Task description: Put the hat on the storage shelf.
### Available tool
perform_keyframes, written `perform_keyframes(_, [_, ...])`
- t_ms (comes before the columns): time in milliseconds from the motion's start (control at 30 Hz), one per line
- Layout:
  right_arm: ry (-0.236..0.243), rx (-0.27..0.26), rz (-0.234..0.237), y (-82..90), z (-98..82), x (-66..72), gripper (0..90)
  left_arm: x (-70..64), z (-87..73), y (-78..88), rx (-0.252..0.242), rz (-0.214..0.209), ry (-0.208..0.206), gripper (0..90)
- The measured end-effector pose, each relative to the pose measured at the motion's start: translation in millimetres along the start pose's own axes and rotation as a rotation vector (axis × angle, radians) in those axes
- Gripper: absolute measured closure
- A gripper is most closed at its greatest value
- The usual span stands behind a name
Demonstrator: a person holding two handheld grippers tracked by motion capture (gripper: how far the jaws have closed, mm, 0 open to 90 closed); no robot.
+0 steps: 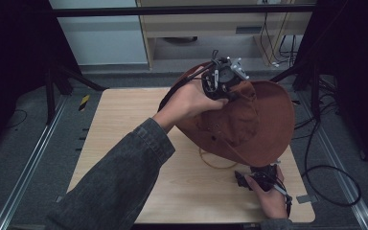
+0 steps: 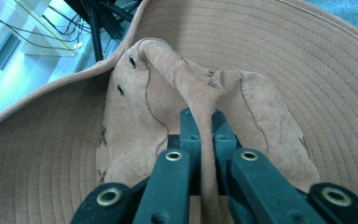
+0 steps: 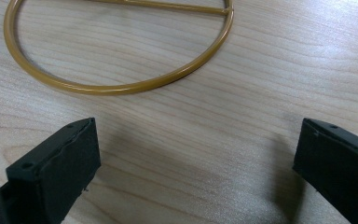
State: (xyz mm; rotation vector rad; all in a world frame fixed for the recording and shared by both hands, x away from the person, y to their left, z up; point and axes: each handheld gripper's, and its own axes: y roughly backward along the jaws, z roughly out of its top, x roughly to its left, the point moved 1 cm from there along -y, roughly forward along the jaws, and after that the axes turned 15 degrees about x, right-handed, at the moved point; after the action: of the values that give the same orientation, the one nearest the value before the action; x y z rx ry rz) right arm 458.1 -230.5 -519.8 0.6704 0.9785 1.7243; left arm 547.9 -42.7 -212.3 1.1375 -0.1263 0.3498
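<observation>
2 claws, 2 diff jobs. Left claw [image 2: 200,135] is clamped on a pinched fold of the crown of the wide-brimmed brown suede hat [image 1: 263,120]. In the left gripper view the soft fabric runs as a ridge straight down between the black jaws, which stand nearly together w/ only that fold between them. Grabbing the crown ridge makes sense: it's the 1 part of a floppy hat that gathers into something thin enough to pinch, and the stitched brim then hangs free around it instead of crumpling.

Hat is held up off the light wood bench [image 1: 124,143], tilted, over the bench's far right part, brim reaching past the right edge. Top side faces the camera; 2 small metal eyelets [image 2: 132,61] show on the crown side.

Right claw [image 1: 261,178] sits low by the near right corner, jaws spread wide w/ nothing between them, bare wood visible in the gap. Just ahead of it lies a thin yellow-gold metal ring w/ a straight crossbar [image 3: 121,84], flat on the bench, under the lifted brim's near edge in the high view.

My guess: hat is lifted so the ring is exposed and reachable, and the open right claw is lined up to take it or steady it, prob as a stand or hanger part for the hat. Risk: suede fold slipping from the left claw if hat swings.
</observation>
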Motion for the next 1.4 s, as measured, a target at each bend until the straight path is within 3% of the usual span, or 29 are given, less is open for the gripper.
perform_keyframes(267, [0.001,0.0,0.0,-0.1,0.0,-0.1,0.4,1.0,-2.9,-4.0,0.021,0.004,0.001,86.0])
perform_keyframes(833, [0.002,0.0,0.0,0.0,0.0,-0.2,0.4,2.4,-9.3,-8.6,0.013,-0.008,0.02,83.9])
perform_keyframes(1167, [0.001,0.0,0.0,-0.1,0.0,-0.1,0.4,-3.9,-9.1,-5.3,-0.019,0.016,0.034,70.3])
perform_keyframes(1333, [-0.001,-0.001,0.003,0.0,0.0,0.1,0.4,-2.4,-11.1,-2.5,-0.035,0.016,0.051,59.6])
perform_keyframes(1400, [0.0,-0.001,0.008,0.3,0.0,0.2,0.4,-2.1,-11.1,-1.5,-0.041,0.011,0.054,51.1])
